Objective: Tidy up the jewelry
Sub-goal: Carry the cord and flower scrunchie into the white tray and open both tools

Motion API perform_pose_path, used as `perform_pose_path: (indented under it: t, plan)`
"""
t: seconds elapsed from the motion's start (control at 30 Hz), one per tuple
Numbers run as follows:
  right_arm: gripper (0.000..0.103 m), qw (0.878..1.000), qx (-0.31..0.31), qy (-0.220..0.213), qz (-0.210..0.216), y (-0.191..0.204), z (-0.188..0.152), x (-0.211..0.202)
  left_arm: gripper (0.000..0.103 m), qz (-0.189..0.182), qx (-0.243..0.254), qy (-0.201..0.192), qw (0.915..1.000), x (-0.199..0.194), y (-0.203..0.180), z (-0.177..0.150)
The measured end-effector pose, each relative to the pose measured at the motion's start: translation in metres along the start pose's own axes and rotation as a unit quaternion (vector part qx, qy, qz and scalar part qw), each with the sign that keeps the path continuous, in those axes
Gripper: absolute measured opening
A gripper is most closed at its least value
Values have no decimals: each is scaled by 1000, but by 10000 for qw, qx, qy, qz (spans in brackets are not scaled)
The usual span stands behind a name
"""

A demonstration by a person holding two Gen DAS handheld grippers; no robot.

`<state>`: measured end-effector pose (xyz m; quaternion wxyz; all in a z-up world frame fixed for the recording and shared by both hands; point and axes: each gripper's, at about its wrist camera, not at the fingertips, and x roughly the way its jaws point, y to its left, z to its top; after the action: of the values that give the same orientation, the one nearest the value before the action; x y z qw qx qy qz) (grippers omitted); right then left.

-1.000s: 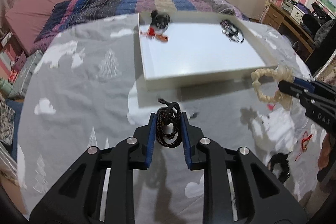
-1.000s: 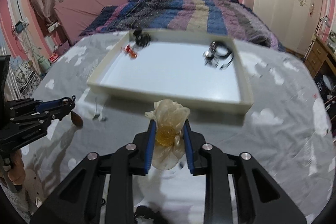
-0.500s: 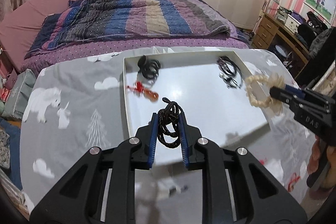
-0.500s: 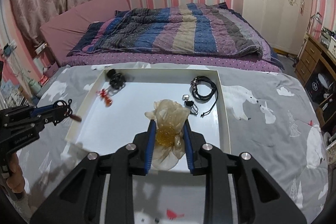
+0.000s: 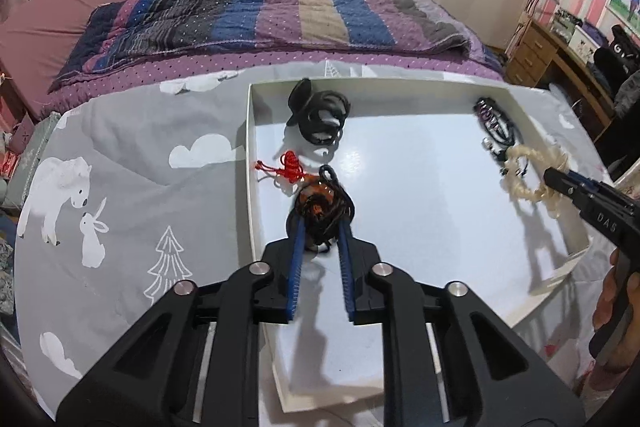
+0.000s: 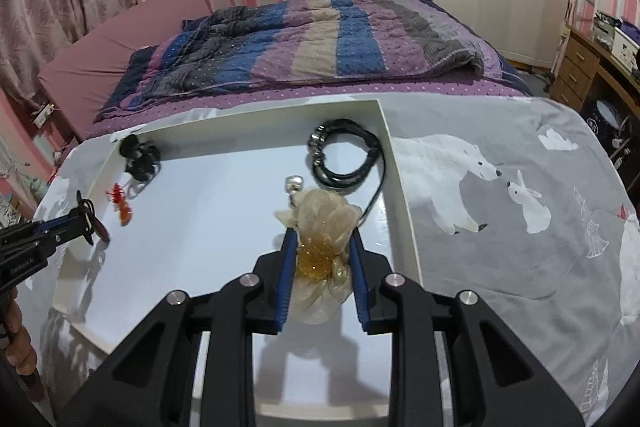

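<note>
Jewelry sits in and over 1 shallow white tray (image 5: 416, 227) laid on a grey bedspread (image 5: 132, 195) printed with bears, rabbits and trees. I count 3 pieces lying on the tray floor: a bunch of black hair ties (image 5: 320, 113) in the far left corner, a red knotted charm (image 5: 286, 167) just in front of it near the left wall, and a coil of black cord bracelets (image 6: 344, 155) with a metal clasp in the far right corner.

2 more pieces are held above the tray. The left gripper (image 5: 320, 223) has just been closing its blue pads further onto a dark braided cord loop (image 5: 324, 211), which is pinched between them over the tray's left side, right by the red charm. The right gripper (image 6: 322, 243) is clamped on a cream organza scrunchie (image 6: 324, 227) with amber beads at its centre, over the tray's right half near the black coil.

Only the right wrist view shows a small silver bell (image 6: 293, 182) beside the scrunchie, and the beads. Only the left wrist view shows the scrunchie as a full ring (image 5: 532, 171) hanging from the other gripper's tip, plus fingers of the person's hand (image 5: 616, 311) on its handle. Beyond lies 1 striped quilt (image 6: 320, 39).
</note>
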<state>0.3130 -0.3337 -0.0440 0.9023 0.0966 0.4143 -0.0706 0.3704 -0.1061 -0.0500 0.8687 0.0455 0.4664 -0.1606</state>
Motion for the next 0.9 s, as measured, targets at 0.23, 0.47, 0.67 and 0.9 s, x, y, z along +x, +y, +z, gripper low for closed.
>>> perform_pose_path:
  t: [0.23,0.47,0.67,0.9]
  plan:
    - [26,9999,76,-36,-56,-2,-1,8,11,149,-22,-5,9999,11,5,0]
    - [26,9998,13,38,-177,2,-7,20,10,161,-83,70,9998,22,9,-4]
    - [27,9998,49,86,-190,-2,-8,23,9,167,-76,72,9998,24,8,-5]
    - [35,9998,79,107,-136,-2,-7,23,16,170,-32,33,9998,22,6,-6]
